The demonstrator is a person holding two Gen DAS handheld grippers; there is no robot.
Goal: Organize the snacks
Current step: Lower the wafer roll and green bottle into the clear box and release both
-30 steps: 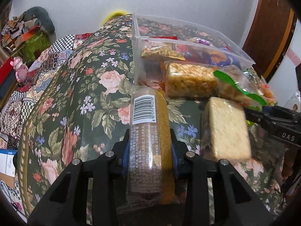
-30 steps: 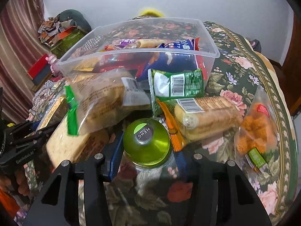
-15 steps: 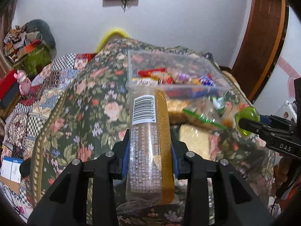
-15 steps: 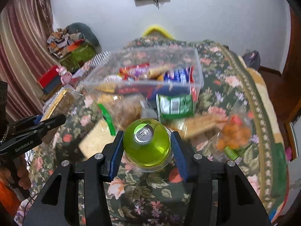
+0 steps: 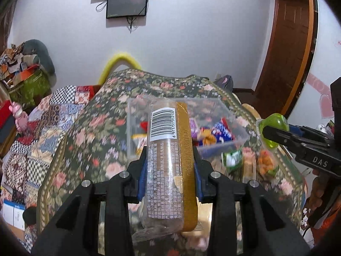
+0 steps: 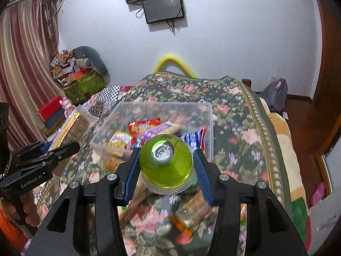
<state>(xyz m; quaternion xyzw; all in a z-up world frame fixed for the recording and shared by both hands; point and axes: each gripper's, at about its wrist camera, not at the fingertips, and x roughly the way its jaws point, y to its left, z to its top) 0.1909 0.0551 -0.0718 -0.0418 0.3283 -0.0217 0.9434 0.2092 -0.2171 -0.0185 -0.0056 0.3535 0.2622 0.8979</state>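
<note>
While the left gripper (image 5: 169,168) pinched a barcoded biscuit pack (image 5: 168,160), the right gripper (image 6: 165,168) clamped a green jelly cup (image 6: 166,166) above the clear bin (image 6: 210,128).

A long biscuit pack (image 5: 168,162) in clear wrap with a gold edge strip and a white barcode label is up off the table, pointing away, pinched at its sides. A green jelly cup (image 6: 166,162) with a silver foil centre is held up too, clamped left and right. Beyond both sits the clear plastic box (image 6: 210,128) on the floral cloth, with colourful snack packets (image 6: 145,128) heaped inside.
</note>
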